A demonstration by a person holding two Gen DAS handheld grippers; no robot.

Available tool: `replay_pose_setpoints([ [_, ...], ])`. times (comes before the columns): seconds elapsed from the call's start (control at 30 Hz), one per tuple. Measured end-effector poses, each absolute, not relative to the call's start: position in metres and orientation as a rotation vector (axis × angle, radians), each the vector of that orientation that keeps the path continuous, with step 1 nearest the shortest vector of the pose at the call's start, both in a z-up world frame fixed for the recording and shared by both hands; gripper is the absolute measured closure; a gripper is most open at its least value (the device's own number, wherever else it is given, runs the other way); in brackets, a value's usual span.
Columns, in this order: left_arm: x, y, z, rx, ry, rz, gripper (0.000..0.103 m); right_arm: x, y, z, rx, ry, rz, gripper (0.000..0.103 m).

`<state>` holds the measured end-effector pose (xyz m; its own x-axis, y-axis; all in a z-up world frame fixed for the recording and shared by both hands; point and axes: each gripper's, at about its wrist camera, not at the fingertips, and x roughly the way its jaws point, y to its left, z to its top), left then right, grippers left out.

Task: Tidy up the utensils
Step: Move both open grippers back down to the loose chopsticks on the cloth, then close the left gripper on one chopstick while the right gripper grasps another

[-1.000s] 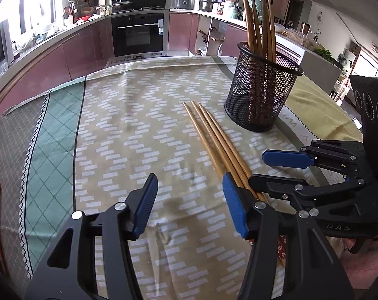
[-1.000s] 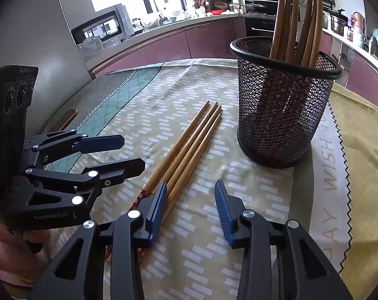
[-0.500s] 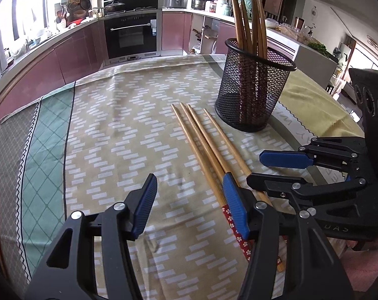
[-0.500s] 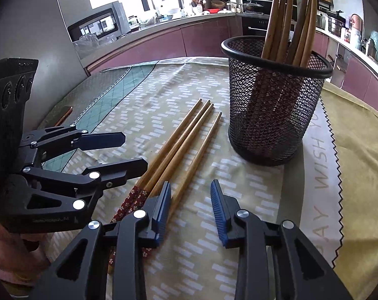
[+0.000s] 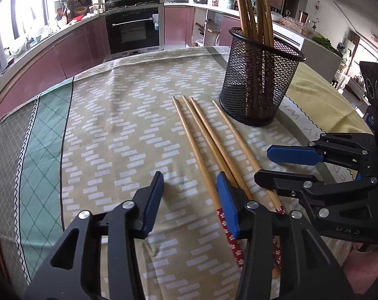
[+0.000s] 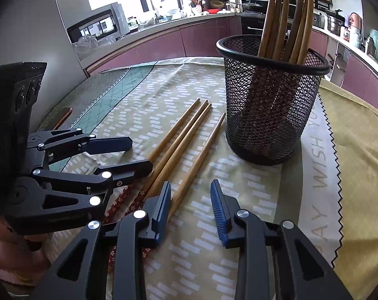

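Several bamboo chopsticks with red flowered ends lie on the patterned tablecloth; one lies slightly apart, nearer the black mesh holder. The holder stands upright with several wooden utensils in it. My left gripper is low over the thick ends, its jaws closing. Only bare cloth shows between them, and its right finger covers the chopsticks. My right gripper is open over the cloth beside the single chopstick, pinching nothing. Each gripper shows in the other's view: the right gripper and the left gripper.
A yellow cloth with lettering lies right of the holder. A thin brown object rests near the table's left edge. Behind the table run kitchen counters with an oven and a microwave. A person's hand holds the left gripper.
One chopstick has slid away from the other three, toward the holder. The left gripper's jaws have narrowed, and the right gripper's narrowed slightly.
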<state>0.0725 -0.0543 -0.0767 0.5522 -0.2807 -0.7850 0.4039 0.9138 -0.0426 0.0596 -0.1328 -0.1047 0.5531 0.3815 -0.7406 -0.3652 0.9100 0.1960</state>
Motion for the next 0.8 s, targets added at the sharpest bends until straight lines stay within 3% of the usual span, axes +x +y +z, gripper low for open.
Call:
replay_pose_setpoints([
  [0.4, 0.092, -0.063, -0.075, 0.160, 0.911, -0.395, 0.065, 0.076, -0.126, -0.104, 0.026, 0.877, 0.427, 0.073],
  [0.6, 0.097, -0.064, -0.076, 0.151, 0.911, -0.384, 0.077, 0.082, -0.130, -0.105, 0.049, 0.882, 0.417, 0.082],
  [0.73, 0.096, -0.063, -0.076, 0.131, 0.910, -0.388, 0.091, 0.084, -0.135, -0.106, 0.089, 0.887, 0.423, 0.089],
  [0.8, 0.096, -0.062, -0.077, 0.117, 0.912, -0.388, 0.092, 0.084, -0.138, -0.107, 0.106, 0.889, 0.429, 0.092],
])
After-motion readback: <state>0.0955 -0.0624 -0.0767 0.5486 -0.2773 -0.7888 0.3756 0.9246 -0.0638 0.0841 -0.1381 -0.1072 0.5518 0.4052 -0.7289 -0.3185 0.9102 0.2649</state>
